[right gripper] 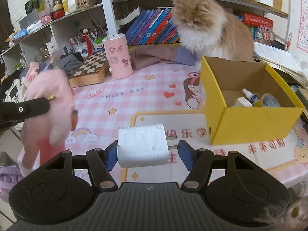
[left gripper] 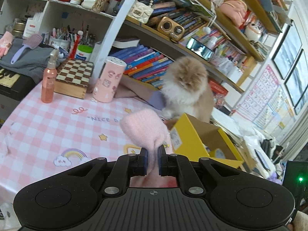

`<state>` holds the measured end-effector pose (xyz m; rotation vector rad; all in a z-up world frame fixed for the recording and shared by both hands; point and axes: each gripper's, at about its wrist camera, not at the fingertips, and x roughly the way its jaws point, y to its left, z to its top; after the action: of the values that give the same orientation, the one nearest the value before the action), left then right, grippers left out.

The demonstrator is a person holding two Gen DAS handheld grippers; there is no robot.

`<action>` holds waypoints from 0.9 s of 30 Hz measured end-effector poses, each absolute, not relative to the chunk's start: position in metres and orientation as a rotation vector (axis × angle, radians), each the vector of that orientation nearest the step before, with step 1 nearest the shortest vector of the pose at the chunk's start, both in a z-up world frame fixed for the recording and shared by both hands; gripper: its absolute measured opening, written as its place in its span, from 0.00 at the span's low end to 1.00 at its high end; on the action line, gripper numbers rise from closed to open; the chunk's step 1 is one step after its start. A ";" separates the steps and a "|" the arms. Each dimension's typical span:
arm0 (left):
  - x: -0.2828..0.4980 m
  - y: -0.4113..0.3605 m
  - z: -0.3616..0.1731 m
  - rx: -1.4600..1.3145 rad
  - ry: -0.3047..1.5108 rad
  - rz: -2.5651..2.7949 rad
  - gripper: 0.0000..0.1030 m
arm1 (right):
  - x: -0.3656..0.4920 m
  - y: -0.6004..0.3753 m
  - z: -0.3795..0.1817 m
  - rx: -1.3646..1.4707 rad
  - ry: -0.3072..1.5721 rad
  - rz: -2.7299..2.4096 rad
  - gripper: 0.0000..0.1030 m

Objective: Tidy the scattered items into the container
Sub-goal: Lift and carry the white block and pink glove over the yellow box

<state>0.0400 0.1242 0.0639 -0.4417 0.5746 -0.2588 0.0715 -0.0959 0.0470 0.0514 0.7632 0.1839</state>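
Observation:
My left gripper (left gripper: 153, 154) is shut on a fluffy pink glove (left gripper: 142, 127), which stands up above the pink checked tablecloth (left gripper: 57, 123). In the right wrist view the same glove (right gripper: 50, 96) hangs at the left, with one of the left gripper's fingers (right gripper: 32, 106) across it. My right gripper (right gripper: 148, 152) is shut on a white charger plug (right gripper: 142, 144); one blue pad presses its side and the other its prongs. The open yellow cardboard box (right gripper: 250, 123) stands to the right, holding a small white bottle (right gripper: 250, 96) and a tape roll (right gripper: 269, 100). From the left wrist the box (left gripper: 184, 140) lies just right of the glove.
A fluffy cream and white cat (right gripper: 207, 28) sits right behind the box. A pink cylinder (right gripper: 117, 55), a chessboard box (right gripper: 90, 67), a pink spray bottle (left gripper: 48, 82) and a brown cloth (right gripper: 154, 55) line the table's back. Crowded bookshelves (left gripper: 192, 25) stand behind.

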 end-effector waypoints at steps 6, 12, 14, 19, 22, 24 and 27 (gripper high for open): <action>0.026 0.115 0.063 -0.447 0.584 -0.319 0.09 | 0.041 -0.103 0.051 0.052 0.737 0.131 0.61; 0.020 0.102 0.060 -0.452 0.598 -0.380 0.09 | 0.024 -0.117 0.052 0.062 0.744 0.067 0.61; 0.020 0.096 0.058 -0.452 0.607 -0.404 0.09 | 0.019 -0.122 0.052 0.062 0.746 0.048 0.61; 0.023 0.082 0.056 -0.445 0.618 -0.459 0.09 | 0.010 -0.136 0.051 0.071 0.756 -0.004 0.61; 0.027 0.070 0.056 -0.435 0.626 -0.495 0.09 | 0.006 -0.148 0.050 0.083 0.759 -0.038 0.61; 0.029 0.062 0.056 -0.428 0.631 -0.518 0.09 | 0.003 -0.155 0.050 0.090 0.761 -0.058 0.61; 0.034 0.049 0.056 -0.417 0.638 -0.549 0.09 | 0.000 -0.167 0.049 0.100 0.764 -0.086 0.61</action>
<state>0.0340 0.0488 0.0561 -0.4171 0.6384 -0.5486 0.0003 -0.1672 0.0487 0.1003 0.7643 -0.0860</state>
